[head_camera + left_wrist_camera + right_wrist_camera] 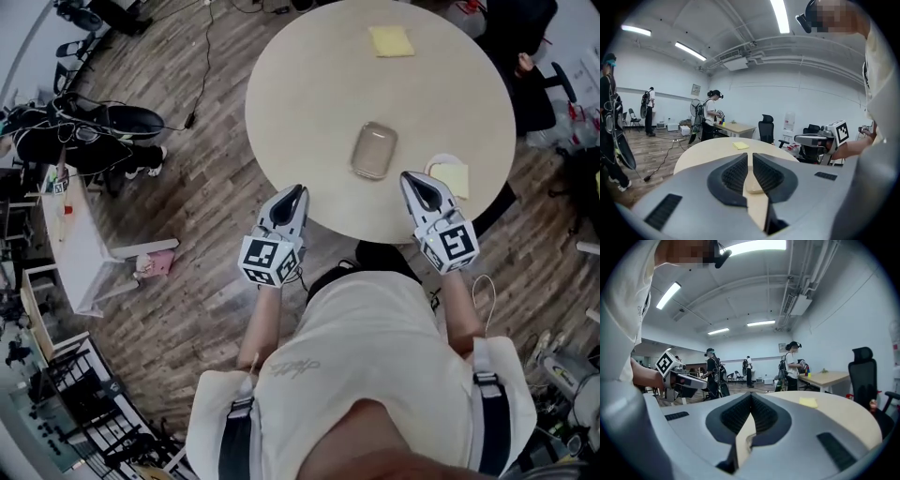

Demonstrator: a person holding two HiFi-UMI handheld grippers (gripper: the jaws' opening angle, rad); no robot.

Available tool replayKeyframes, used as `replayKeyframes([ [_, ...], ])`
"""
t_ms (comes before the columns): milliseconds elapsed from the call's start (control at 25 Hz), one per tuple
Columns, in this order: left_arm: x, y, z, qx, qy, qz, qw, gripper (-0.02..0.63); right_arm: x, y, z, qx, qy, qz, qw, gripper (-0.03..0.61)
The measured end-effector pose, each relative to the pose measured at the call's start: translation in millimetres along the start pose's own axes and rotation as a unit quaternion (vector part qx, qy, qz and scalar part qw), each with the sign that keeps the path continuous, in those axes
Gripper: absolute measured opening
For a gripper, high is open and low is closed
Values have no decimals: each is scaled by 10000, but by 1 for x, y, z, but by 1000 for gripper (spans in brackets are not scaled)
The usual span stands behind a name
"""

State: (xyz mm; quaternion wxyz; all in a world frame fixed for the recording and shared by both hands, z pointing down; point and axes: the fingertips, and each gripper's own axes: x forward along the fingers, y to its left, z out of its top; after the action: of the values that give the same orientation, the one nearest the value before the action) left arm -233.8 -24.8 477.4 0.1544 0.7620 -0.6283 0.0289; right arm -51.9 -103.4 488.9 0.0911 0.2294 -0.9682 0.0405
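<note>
A workroom with a plank floor and strip lights, people standing at desks behind, and a round pale worktop [309, 84] before you. Your left gripper [299, 191] hangs over its near rim, jaws parted by only a narrow slit, with nothing between them. Your right gripper [409, 176] hovers over the same rim, jaws closed tip to tip, likewise empty. A translucent tan case [374, 150] lies flat on the worktop ahead of both. It sits forward and right of the left gripper, and forward and slightly left of the right one, touching neither. The right gripper is clearly the nearer. The case's long axis runs away from you, roughly the way both grippers point. Just right of the right gripper a yellow note [457, 179] overlaps a white round object [437, 162]. A second yellow pad [391, 40] lies well ahead, toward the far rim.
</note>
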Motion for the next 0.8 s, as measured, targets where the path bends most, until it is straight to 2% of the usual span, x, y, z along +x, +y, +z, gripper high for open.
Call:
replayKeyframes([
  [160,37,-5,17,210,122,-217,9995,21,8,-27,1,-125,19,-119,9998,8],
  [400,76,-11,2,239,395,-489,9977,21,14,-45,-9,-101,19,-199,9997,8],
  [800,101,-11,-51,-247,912,-909,9914,21,9,-49,-22,234,143,-393,9989,8],
])
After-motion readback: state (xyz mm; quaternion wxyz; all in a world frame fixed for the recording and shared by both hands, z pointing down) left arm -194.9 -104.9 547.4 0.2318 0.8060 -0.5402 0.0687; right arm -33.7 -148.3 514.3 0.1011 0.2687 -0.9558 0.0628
